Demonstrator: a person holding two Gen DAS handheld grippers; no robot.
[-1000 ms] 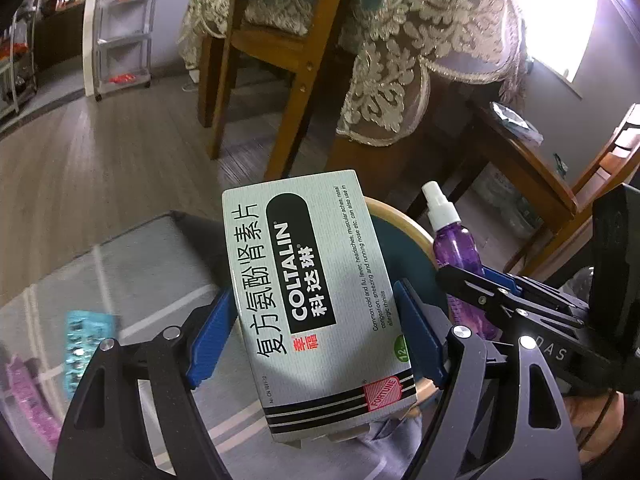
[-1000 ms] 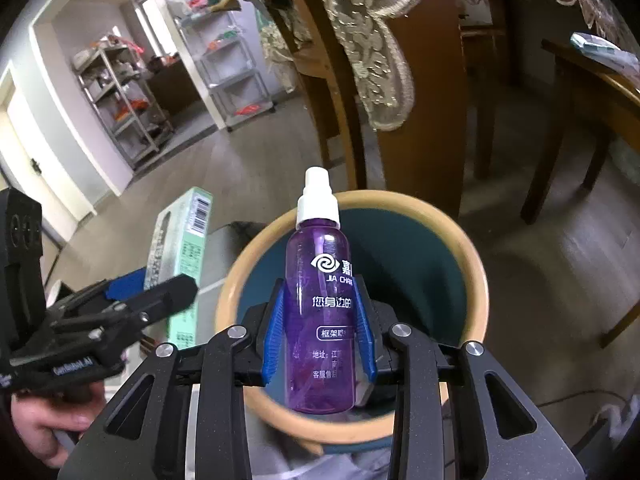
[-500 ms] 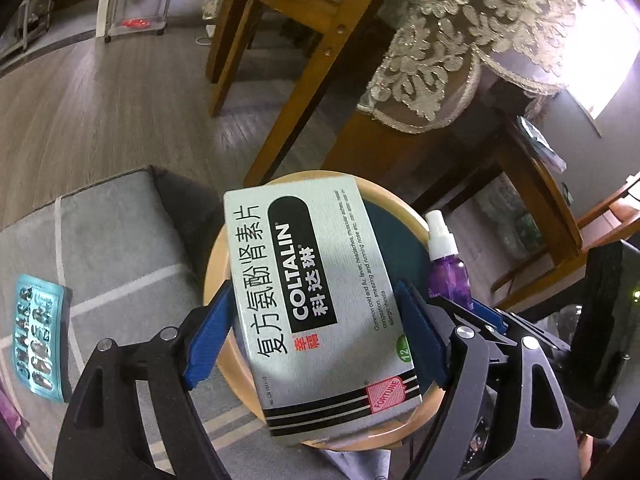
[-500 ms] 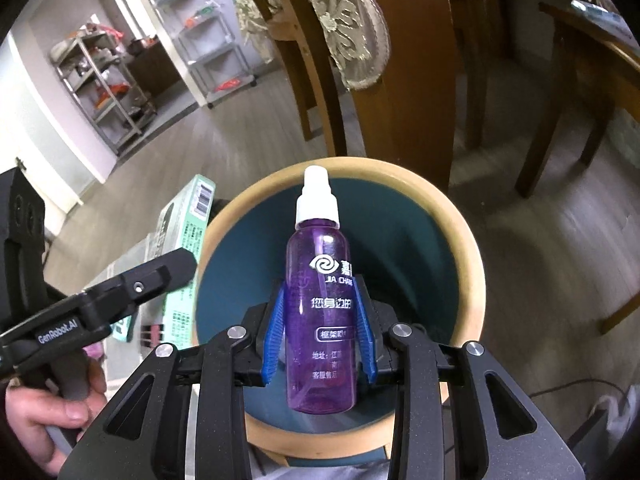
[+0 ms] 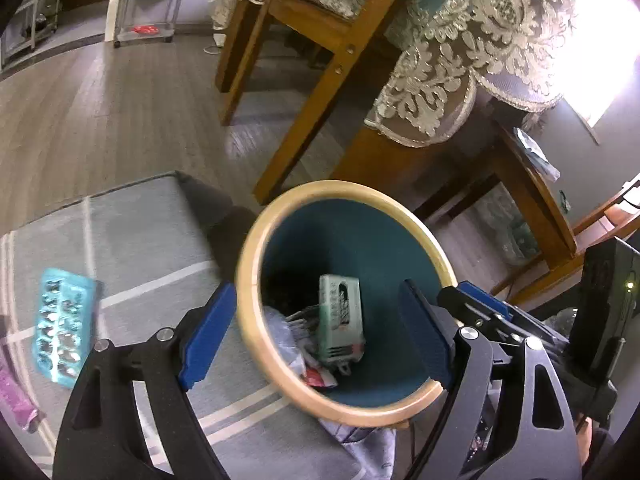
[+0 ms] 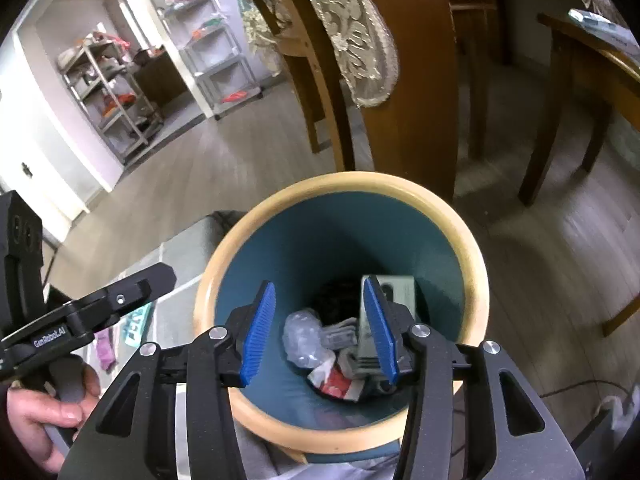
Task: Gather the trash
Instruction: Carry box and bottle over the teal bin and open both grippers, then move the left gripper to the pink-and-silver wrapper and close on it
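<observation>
- Left hand-held gripper [image 5: 314,332] spread wide over the bin [image 5: 256,322], jaws just been opening, nothing between the blue pads [image 5: 208,340]; one pad outside the rim over the grey rug [image 5: 132,248], the other over the bin's teal interior.
- Right hand-held gripper [image 6: 318,332] also parted, jaws just been opening, nothing pinched; both pads over the bin mouth.
- Bin: round, pale wooden rim, teal inner wall, standing on the floor at the rug's corner, beside a wooden table leg [image 5: 308,100].
- Medicine box [image 5: 341,318], pale green-grey with dark print, lying inside the bin, leaning on end against the other rubbish; seen in the right wrist view [image 6: 386,312] partly behind the right pad.
- Also in the bin: crumpled clear plastic [image 6: 305,338], a red-and-white wrapper [image 6: 336,384], some grey pieces; purple spray bottle not made out among them.
- Teal blister pack [image 5: 64,328] lying flat on the rug, well apart from the bin, left of the left gripper; a pink-purple item [image 5: 16,396] just beside it at the frame edge.
- Hand [image 6: 44,404] gripping the left tool's handle, visible low left in the right wrist view.
- Lace tablecloth [image 5: 460,52] hanging from the table above; metal shelving [image 6: 108,92] by the far wall.
</observation>
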